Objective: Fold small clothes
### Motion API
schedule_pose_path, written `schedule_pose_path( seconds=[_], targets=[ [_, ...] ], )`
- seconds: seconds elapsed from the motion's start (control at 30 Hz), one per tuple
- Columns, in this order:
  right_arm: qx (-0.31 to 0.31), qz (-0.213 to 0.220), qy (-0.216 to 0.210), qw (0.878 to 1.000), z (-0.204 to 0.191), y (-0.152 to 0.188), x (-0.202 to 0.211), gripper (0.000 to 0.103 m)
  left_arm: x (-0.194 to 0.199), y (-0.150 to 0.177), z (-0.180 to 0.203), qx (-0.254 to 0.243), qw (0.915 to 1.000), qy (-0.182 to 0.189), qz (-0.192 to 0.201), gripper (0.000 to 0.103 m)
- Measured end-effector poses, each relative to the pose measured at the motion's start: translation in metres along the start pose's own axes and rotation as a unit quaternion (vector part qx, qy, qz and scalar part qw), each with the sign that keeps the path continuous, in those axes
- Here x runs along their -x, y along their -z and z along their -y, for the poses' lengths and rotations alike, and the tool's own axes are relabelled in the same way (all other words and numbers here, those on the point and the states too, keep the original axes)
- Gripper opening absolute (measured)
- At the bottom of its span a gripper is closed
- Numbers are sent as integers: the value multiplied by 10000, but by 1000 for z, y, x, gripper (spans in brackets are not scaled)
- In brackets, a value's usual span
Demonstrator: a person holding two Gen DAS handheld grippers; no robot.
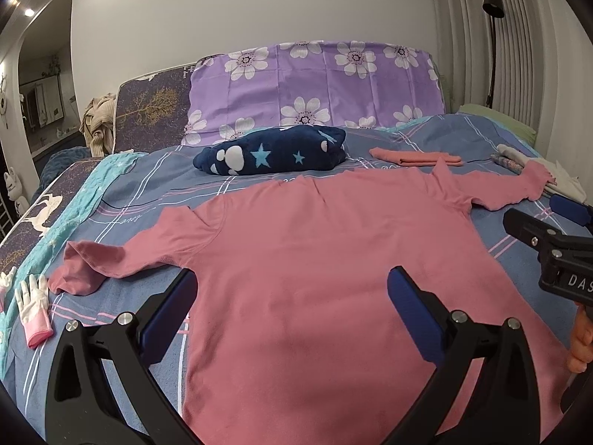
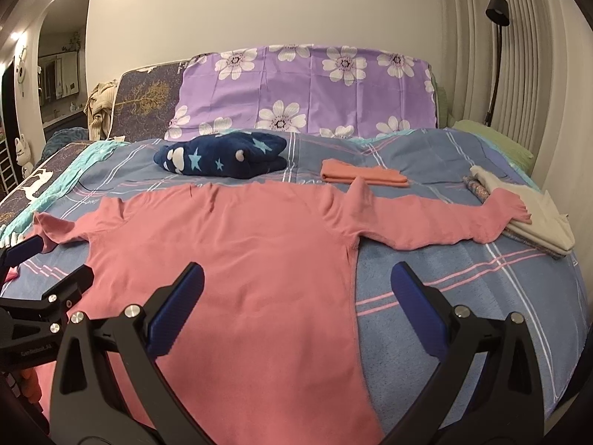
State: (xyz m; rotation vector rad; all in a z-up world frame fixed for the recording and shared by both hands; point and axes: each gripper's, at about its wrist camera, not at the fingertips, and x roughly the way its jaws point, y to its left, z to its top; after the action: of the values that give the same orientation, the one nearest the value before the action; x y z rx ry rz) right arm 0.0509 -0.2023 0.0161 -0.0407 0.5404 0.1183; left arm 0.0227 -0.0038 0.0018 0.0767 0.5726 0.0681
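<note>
Left wrist view: the shirt (image 1: pixel 315 259) lies flat on the bed (image 1: pixel 426 137), collar toward the headboard, sleeves spread toward the side edges. Left tongs (image 1: pixel 292 296) gape wide over its left side; right tongs (image 2: pixel 296 289), also wide and empty, straddle its right hem edge.

My work surface was a bed (image 2: pixel 463 296) under a blue plaid sheet. On it a pink long-sleeved shirt (image 2: pixel 241 270) lay spread flat, sleeves out. Behind it sat a navy star-print bundle (image 2: pixel 222 159) and a folded salmon cloth (image 2: pixel 365 174). A pale folded stack (image 2: pixel 533 215) lay under the right cuff, white gloves (image 1: pixel 33 307) by the left edge.
</note>
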Motion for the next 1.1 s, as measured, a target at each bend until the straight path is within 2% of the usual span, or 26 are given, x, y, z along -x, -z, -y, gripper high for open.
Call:
schedule_pose_path(
  seconds=[0.77,1.1],
  targets=[
    [-210,-389,-6,9990,13,11,-22,101,-14,-4,14,-80,9996,120,-239,102],
    [-185,-353,40,9992,13,10,-18,101,-17,-3,15,-92,9995,158,-275,102]
  ],
)
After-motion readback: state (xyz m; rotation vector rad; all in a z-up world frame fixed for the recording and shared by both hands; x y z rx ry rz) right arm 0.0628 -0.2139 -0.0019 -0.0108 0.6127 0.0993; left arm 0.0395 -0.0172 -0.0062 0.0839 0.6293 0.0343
